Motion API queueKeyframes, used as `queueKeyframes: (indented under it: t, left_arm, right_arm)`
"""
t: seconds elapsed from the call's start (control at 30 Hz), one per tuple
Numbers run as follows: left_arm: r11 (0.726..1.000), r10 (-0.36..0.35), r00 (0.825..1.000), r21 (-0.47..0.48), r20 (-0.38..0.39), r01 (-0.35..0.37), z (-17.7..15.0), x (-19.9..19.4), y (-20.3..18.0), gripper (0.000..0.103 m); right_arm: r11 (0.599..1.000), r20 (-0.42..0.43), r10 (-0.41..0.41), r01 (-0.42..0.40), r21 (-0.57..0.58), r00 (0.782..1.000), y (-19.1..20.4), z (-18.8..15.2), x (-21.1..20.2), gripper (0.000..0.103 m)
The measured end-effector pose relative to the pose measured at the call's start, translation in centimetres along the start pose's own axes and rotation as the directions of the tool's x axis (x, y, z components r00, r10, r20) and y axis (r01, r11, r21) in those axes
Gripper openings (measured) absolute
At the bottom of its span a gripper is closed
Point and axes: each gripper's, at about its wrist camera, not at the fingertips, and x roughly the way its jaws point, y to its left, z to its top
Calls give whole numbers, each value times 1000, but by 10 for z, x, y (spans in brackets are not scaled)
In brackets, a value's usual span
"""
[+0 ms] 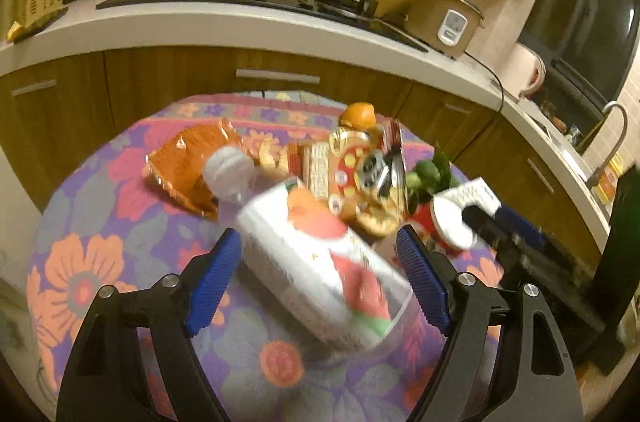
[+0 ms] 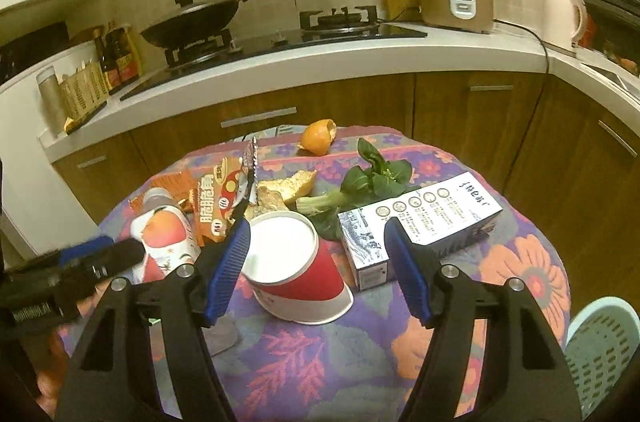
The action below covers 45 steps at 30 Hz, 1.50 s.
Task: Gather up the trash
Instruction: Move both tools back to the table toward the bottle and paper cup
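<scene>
Your left gripper (image 1: 320, 278) has its jaws wide around the lying plastic bottle (image 1: 316, 258), not clamped, so it may roll away; your right gripper (image 2: 318, 270) gapes, empty, over the upturned paper cup (image 2: 296, 270).

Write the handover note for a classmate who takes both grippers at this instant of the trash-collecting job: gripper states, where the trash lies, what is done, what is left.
Left gripper: open, straddling the lying plastic bottle, not clamped.
Right gripper: open, fingers either side of the upturned red paper cup, empty.
Trash on the floral table: carton box, snack bags, orange peel, greens.
Basket: low right, beside the table; contents not visible.
Done: nothing visibly collected.
Left: probably close on the bottle and cup, carry them to the basket, then clear the rest.
</scene>
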Motion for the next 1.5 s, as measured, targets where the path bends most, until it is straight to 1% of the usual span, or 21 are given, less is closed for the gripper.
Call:
queueKeyframes:
  t: [0.07, 0.1, 0.23, 0.3, 0.33, 0.4, 0.53, 0.63, 0.67, 0.8, 0.87, 0.9, 0.97, 1.07, 1.13, 1.23, 1.3, 1.37, 1.43, 1.47, 1.5]
  left_arm:
    - [1000, -9, 1000, 16, -10, 9, 8, 7, 0, 78]
    - [1000, -3, 1000, 22, -31, 4, 12, 11, 0, 78]
    - [998, 17, 998, -52, -63, -20, 11, 19, 10, 78]
    - [996, 19, 997, -87, -80, -26, 6, 24, 8, 78]
    - [996, 32, 996, -86, -84, -39, 5, 26, 4, 78]
    - [994, 72, 994, -71, -80, -78, 4, 28, -4, 78]
    - [991, 115, 992, -55, -53, -118, 4, 25, -12, 78]
    - [988, 136, 990, -69, -30, -137, 4, 17, -8, 78]
    - [988, 134, 990, -72, -34, -136, 4, 16, -6, 78]
    - [990, 95, 990, -89, -109, -105, 4, 28, 2, 78]
    - [990, 102, 986, -78, -135, -114, 2, 33, 4, 78]
    - [991, 102, 984, -74, -146, -114, 0, 35, 6, 77]
    - [993, 76, 985, -79, -156, -89, 0, 37, 10, 77]
    - [996, 45, 983, -64, -178, -57, 3, 40, 13, 76]
    - [999, 19, 981, -31, -195, -25, 6, 42, 15, 76]
    - [999, -14, 976, 26, -217, 20, 10, 45, 19, 75]
    - [997, -35, 973, 66, -226, 51, 13, 45, 22, 72]
    - [990, -53, 972, 116, -228, 81, 16, 43, 23, 67]
    - [977, -60, 972, 186, -228, 104, 16, 39, 20, 65]
    - [971, -54, 973, 217, -224, 104, 16, 37, 19, 64]
    - [967, -55, 973, 231, -222, 107, 15, 34, 19, 62]
  right_arm:
    - [1000, -4, 16, -16, 1, 1000, -2, -2, 4, 67]
    - [1000, -7, 18, -18, 0, 1000, -2, -2, 6, 68]
    - [999, -21, 35, -35, -14, 999, 0, -7, 16, 70]
    - [999, -20, 51, -51, -9, 998, 0, -7, 18, 71]
    - [999, -21, 52, -52, -9, 998, -1, -7, 17, 71]
    - [998, -24, 54, -54, -17, 998, 0, -7, 18, 71]
    - [997, -25, 73, -74, -26, 997, 3, -8, 15, 71]
    - [994, -22, 103, -104, -45, 994, 8, -10, 12, 71]
    - [993, -21, 105, -106, -50, 994, 9, -10, 11, 71]
    - [991, -33, 121, -123, -61, 992, 11, -10, 11, 71]
    - [988, -36, 142, -144, -54, 989, 10, -11, 10, 71]
    - [985, -36, 164, -165, -46, 986, 8, -12, 8, 71]
    - [981, -31, 188, -189, -38, 982, 6, -13, 4, 71]
    - [979, -42, 192, -195, -65, 980, 8, -16, 0, 71]
    - [980, -62, 174, -179, -90, 983, 11, -18, 2, 71]
    - [984, -80, 147, -154, -91, 986, 12, -16, 9, 71]
    - [984, -99, 142, -151, -90, 985, 12, -14, 15, 71]
    - [986, -106, 115, -126, -105, 988, 15, -15, 19, 71]
    - [986, -117, 99, -114, -124, 988, 19, -17, 21, 58]
    - [985, -121, 96, -112, -128, 988, 20, -18, 21, 54]
    - [986, -113, 90, -104, -127, 990, 20, -18, 20, 54]
